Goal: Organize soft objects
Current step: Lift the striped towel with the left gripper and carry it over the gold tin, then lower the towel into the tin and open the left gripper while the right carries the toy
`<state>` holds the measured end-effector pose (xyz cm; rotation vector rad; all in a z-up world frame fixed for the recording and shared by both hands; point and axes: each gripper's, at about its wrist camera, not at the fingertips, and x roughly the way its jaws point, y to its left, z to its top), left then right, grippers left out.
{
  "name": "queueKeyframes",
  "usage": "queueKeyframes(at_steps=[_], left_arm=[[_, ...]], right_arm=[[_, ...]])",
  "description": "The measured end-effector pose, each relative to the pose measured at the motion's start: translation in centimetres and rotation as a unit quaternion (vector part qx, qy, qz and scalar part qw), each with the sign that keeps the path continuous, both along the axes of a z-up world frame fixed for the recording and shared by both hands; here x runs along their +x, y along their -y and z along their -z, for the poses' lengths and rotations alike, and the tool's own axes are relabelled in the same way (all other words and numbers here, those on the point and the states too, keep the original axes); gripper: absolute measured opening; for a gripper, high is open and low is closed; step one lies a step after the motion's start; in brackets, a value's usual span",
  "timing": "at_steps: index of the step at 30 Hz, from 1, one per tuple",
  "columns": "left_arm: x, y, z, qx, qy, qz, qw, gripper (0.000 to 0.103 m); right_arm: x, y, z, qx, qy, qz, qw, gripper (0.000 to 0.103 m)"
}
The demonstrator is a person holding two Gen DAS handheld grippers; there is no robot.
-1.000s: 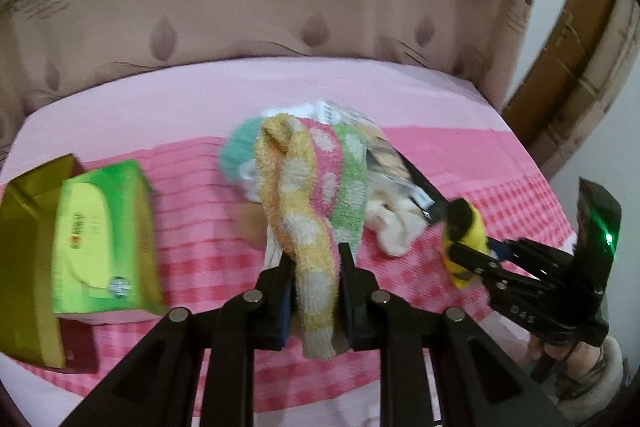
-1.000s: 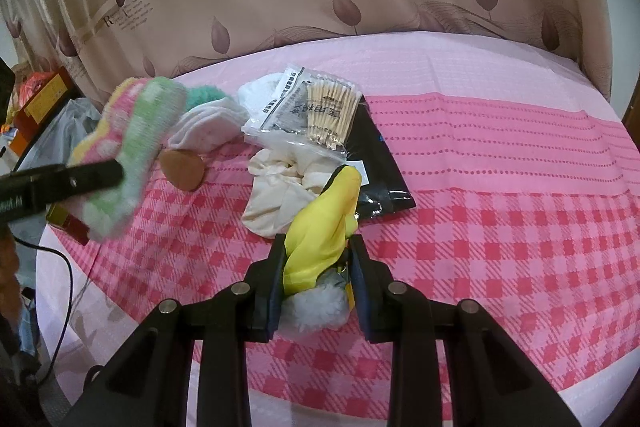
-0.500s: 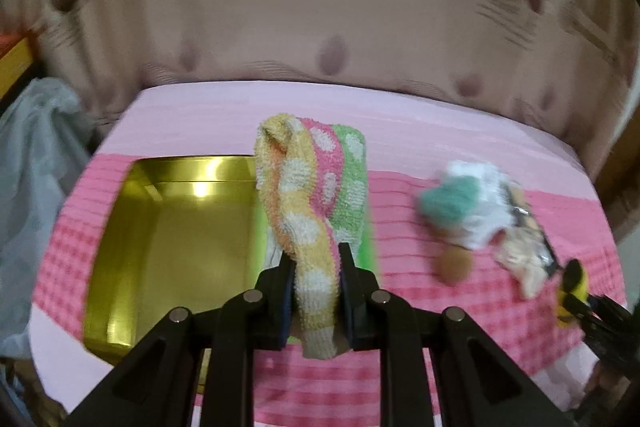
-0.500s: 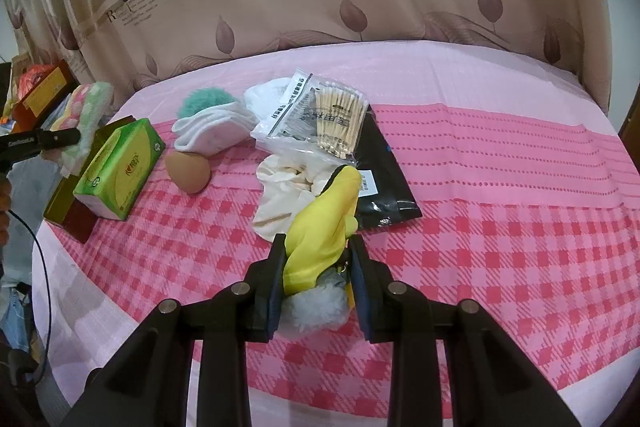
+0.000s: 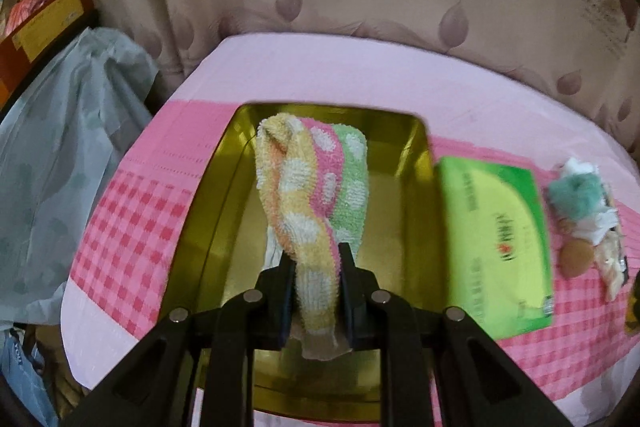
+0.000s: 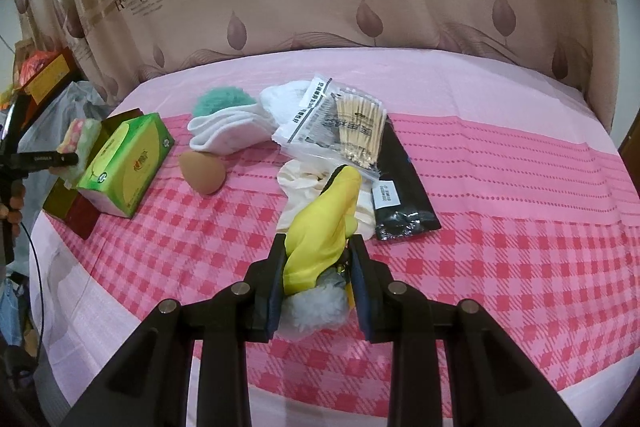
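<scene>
My left gripper (image 5: pixel 316 269) is shut on a rolled yellow, pink and green dotted towel (image 5: pixel 316 187) and holds it over the open gold tin (image 5: pixel 412 227). From the right wrist view the towel (image 6: pixel 78 137) and left gripper (image 6: pixel 72 159) hover above the tin (image 6: pixel 58 203) at far left. My right gripper (image 6: pixel 318 259) is shut on a yellow plush toy (image 6: pixel 324 227) with a white fluffy pom (image 6: pixel 316 305), above the checked cloth.
A green tissue box (image 6: pixel 128 167) lies beside the tin. A tan sponge (image 6: pixel 202 173), white socks (image 6: pixel 228 135), a teal puff (image 6: pixel 220 101), a cotton swab bag (image 6: pixel 340 123), cream cloth (image 6: pixel 304 183) and a black packet (image 6: pixel 404 195) lie mid-table. A grey bag (image 5: pixel 60 167) hangs left.
My left gripper has swung left with the towel, from over the pile to above the gold tin. My right gripper has stayed nearly still with the yellow toy.
</scene>
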<state>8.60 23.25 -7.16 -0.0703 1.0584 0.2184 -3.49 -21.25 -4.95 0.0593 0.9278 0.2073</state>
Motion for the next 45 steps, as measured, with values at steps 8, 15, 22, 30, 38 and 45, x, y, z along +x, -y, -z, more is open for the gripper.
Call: queueKeyframes(at_steps=[8, 15, 22, 30, 38, 45], left_arm=[[-0.3, -1.9, 1.9, -0.001, -0.021, -0.022, 0.9995, 0.019], [-0.3, -2.8, 2.5, 0.0, -0.031, -0.031, 0.999, 0.019], [-0.3, -3.4, 3.1, -0.001, -0.039, -0.037, 0.9986, 0.02], [-0.5, -3.7, 3.3, 0.003, -0.039, -0.042, 0.9983, 0.023], [-0.7, -3.6, 3.0, 0.018, -0.034, -0.047, 0.9982, 0.033], [-1.3, -3.6, 1.9, 0.029, -0.018, -0.051, 0.9981, 0.035]], right_arm=[[0.0, -0.9, 0.0, -0.005, -0.005, -0.006, 1.0, 0.027], [0.1, -1.4, 0.0, -0.008, -0.006, -0.009, 1.0, 0.027], [0.0, -1.7, -0.1, -0.01, -0.007, -0.011, 1.0, 0.028], [0.0, -2.2, -0.2, -0.013, -0.009, -0.014, 1.0, 0.028], [0.1, -2.9, -0.3, -0.019, -0.009, -0.019, 1.0, 0.028], [0.2, -3.6, -0.6, -0.026, -0.006, -0.026, 0.999, 0.028]])
